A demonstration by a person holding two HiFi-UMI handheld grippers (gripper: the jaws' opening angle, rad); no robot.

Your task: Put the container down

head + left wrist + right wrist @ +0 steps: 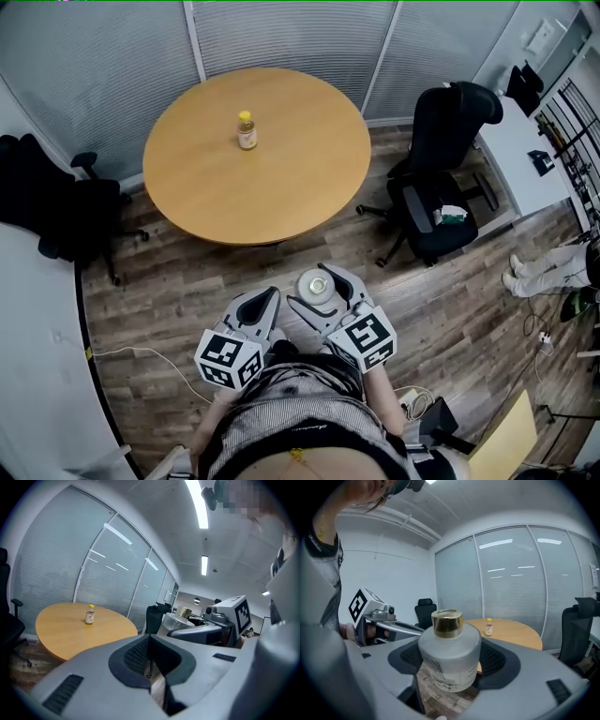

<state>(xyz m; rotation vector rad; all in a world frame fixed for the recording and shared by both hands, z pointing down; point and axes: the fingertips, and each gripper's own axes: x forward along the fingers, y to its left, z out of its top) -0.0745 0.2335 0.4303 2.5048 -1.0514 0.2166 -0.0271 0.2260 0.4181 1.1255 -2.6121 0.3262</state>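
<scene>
The container is a frosted white bottle (450, 656) with a gold cap, upright between the jaws of my right gripper (451, 660), which is shut on it. In the head view the same bottle (314, 286) shows from above in the right gripper (319, 292), held over the wood floor just short of the round table (281, 187). My left gripper (263, 308) sits beside it on the left, jaws shut and holding nothing (150, 660). A small bottle with a yellow cap (247, 130) stands on the far part of the table.
A black office chair (441, 187) stands right of the table, another dark chair (66, 211) on the left. A white desk (520, 155) runs along the right wall. Cables (141, 356) lie on the floor. Blinds cover the glass wall behind the table.
</scene>
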